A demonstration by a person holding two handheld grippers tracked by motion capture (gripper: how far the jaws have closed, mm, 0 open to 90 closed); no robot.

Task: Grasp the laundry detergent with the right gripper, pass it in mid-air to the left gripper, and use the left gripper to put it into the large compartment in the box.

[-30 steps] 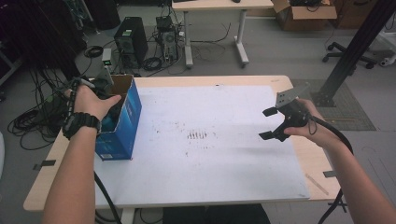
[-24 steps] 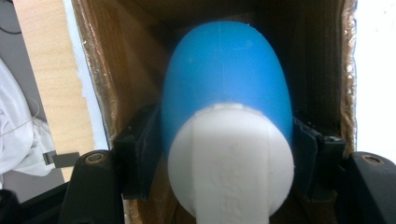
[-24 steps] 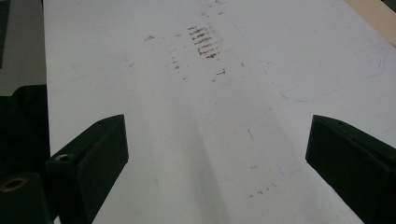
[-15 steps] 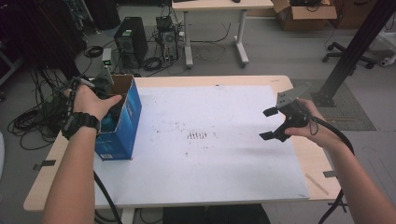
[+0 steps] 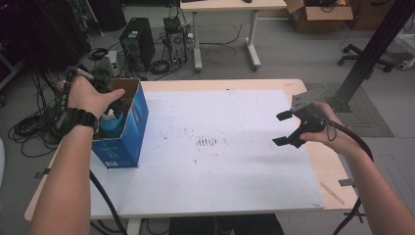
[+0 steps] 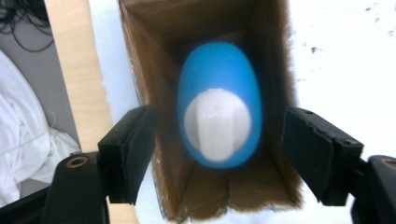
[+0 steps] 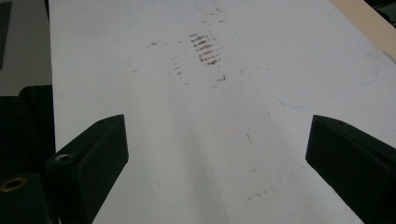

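Note:
A blue cardboard box stands open-topped at the table's left edge. Inside it a blue bottle with a white cap stands upright. In the left gripper view I look straight down on the bottle in the box. My left gripper hangs over the box mouth; its jaws have just been opening and now stand apart on either side of the bottle, clear of it. In the high view the left hand covers that gripper. My right gripper is held open above the table's right side, nothing between its jaws.
A white sheet covers most of the wooden table and carries a patch of brown marks at its middle, also seen ahead of the right jaws. Cables and computer towers sit on the floor behind the box.
The left hand has risen a little above the box top, and the bottle stays inside the box. The right hand has kept still.

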